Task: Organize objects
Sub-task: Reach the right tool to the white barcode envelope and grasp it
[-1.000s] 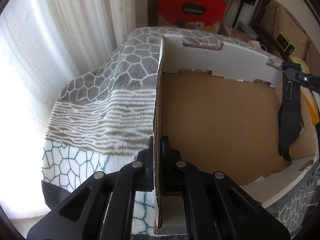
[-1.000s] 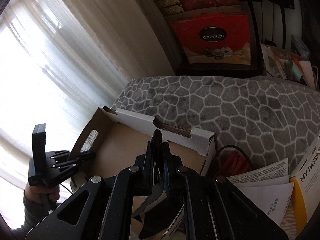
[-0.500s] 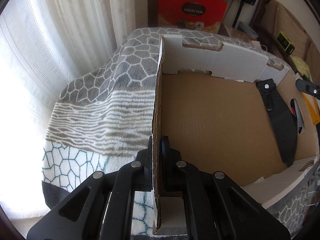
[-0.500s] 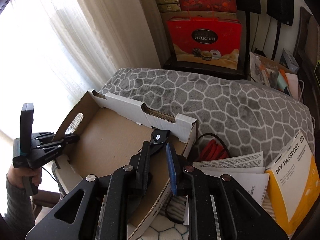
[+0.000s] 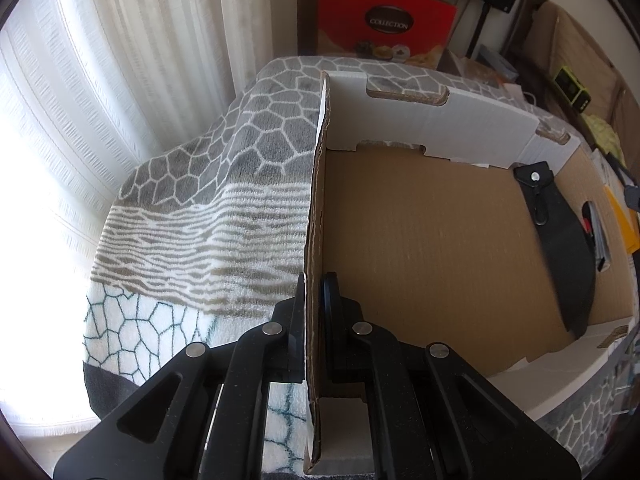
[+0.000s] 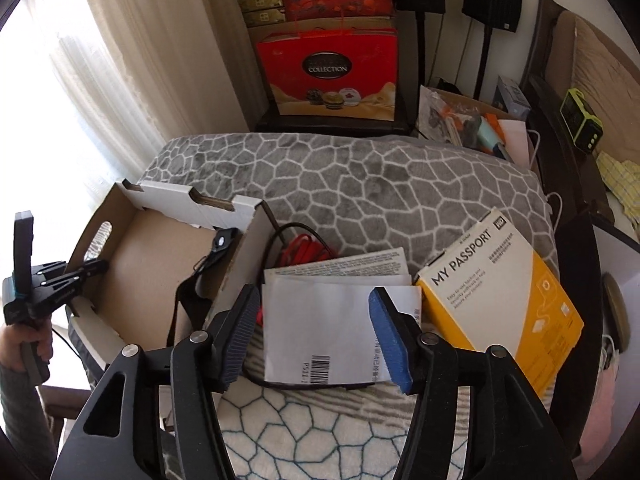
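Note:
A shallow cardboard box (image 5: 420, 236) lies on a patterned blanket (image 5: 224, 184). My left gripper (image 5: 314, 292) is shut on the box's left wall (image 5: 316, 200); it shows at the left of the right wrist view (image 6: 86, 272). A black strap with a metal clip (image 5: 560, 248) lies inside the box along its right side, also in the right wrist view (image 6: 208, 264). My right gripper (image 6: 316, 320) is open and empty, above white papers (image 6: 332, 320) to the right of the box (image 6: 132, 256). A yellow and white "My Passport" box (image 6: 500, 296) lies to the right of the papers.
A red and black cable (image 6: 300, 248) lies behind the papers beside the box. Red gift bags (image 6: 328, 76) stand on a dark stand behind the bed. A carton of small items (image 6: 468, 120) and a green device (image 6: 580, 124) are at the back right. Curtains (image 5: 100, 80) hang on the left.
My right gripper let go of the black strap, which now lies in the box. It opened and drew back to the right over the papers. My left gripper kept its hold.

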The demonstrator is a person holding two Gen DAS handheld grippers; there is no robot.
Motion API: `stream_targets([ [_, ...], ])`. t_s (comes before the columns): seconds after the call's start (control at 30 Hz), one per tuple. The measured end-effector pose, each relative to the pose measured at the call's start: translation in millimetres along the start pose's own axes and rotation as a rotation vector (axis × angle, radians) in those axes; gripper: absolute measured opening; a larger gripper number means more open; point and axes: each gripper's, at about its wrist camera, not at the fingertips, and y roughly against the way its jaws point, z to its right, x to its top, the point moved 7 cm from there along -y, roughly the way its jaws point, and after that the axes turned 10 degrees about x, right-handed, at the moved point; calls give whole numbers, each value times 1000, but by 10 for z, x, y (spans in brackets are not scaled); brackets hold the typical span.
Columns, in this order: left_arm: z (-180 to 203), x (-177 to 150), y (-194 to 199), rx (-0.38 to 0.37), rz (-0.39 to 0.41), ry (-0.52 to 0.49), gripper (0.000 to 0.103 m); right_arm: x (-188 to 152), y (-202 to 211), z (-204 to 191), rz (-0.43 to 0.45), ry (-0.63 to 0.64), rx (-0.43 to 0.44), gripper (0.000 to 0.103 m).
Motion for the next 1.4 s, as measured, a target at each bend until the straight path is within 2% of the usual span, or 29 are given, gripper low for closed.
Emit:
stream_targets([
  [0.2,0,0,-1,2,0,0,4,-211,-2,149,-12,-67,18,67],
  [0.33,0,2,-3,3,1,-1,4,-319,-30,199,-20,-75,-11,68],
  [0.47,-4,0,-4,4,1,-2,4,-376,-70,149,-14,-51,-28,71],
  [0.73,-12,-3,-14,4,0,2,4,-473,-222,-29,-30,-1,-37,72],
  [0.93,-21,-5,-23,4,1,1,4,-577,-141,66,-17,-68,-13,72],
  [1.03,-24,-4,-24,4,2,-1,4,-582,-93,185,-3,-179,92,72],
  [1.1,-25,-4,-24,3,1,0,4,-571,-82,329,3,-260,128,72],
  [1.3,-20,-5,-22,4,1,0,4,-532,-116,567,4,-376,174,72],
  [1.4,-20,-4,-22,4,2,0,4,-502,-134,595,14,-374,156,72],
])
